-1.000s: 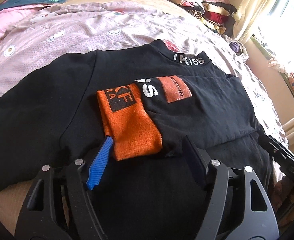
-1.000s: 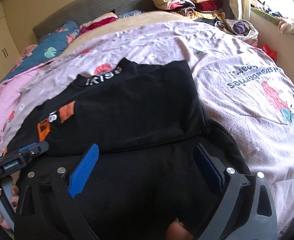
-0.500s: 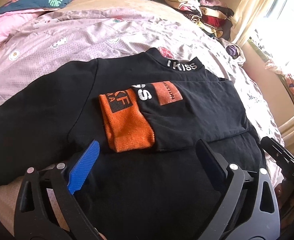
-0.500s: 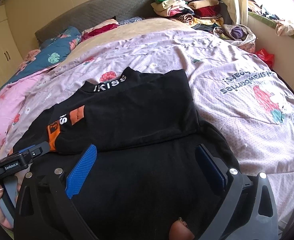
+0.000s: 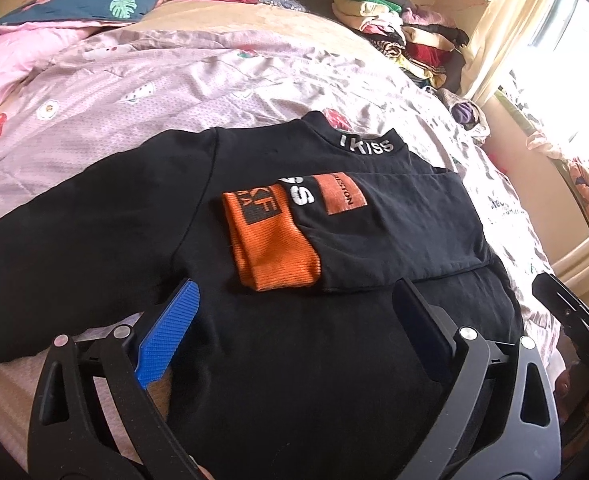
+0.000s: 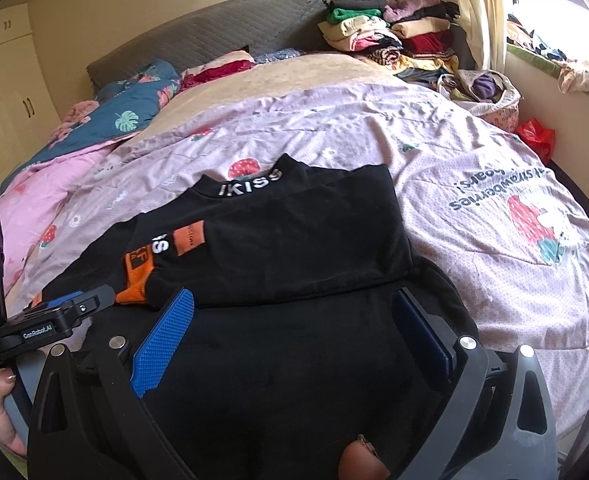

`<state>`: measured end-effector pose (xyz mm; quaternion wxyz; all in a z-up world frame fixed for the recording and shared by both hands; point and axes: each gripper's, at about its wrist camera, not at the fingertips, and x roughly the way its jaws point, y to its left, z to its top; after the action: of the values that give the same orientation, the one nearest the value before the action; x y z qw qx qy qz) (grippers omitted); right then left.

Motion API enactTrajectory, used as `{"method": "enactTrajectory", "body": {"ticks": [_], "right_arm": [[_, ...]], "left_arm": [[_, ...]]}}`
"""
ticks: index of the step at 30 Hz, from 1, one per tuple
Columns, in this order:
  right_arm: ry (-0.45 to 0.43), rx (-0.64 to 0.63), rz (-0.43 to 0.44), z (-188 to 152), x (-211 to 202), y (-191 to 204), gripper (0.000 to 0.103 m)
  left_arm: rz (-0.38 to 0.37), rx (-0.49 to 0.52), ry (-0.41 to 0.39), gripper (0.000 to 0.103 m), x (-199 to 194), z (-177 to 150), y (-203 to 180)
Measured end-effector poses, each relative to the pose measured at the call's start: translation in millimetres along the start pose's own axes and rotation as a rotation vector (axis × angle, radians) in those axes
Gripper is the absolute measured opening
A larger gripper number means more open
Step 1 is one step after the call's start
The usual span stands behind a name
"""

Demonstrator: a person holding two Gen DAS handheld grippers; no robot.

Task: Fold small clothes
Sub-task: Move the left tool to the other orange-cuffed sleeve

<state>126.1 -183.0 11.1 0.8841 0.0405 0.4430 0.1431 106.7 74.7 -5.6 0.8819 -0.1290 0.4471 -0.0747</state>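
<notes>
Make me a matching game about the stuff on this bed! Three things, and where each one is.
Things:
1. orange cuff
2. IKISS collar
3. pile of folded clothes

Places:
A. far corner of the bed, by the curtain
B. lying across the middle of the black sweatshirt
C. the sweatshirt's far edge

Pairs: 1-B, 2-C, 3-A

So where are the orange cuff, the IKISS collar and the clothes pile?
orange cuff (image 5: 276, 256), left wrist view, ribbed middle.
IKISS collar (image 5: 366, 145), left wrist view, lettering.
clothes pile (image 6: 390, 36), right wrist view, middle of stack.
</notes>
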Motion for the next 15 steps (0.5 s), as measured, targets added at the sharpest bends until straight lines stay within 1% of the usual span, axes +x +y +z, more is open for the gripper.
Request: {"method": "enactTrajectory", "body": {"ticks": [15], "right_arm": [[-0.018, -0.103, 0.048, 0, -11, 52, 0.098]], "left_arm": [[0.023, -0.07, -0.025, 0.091, -24, -12, 40]]}}
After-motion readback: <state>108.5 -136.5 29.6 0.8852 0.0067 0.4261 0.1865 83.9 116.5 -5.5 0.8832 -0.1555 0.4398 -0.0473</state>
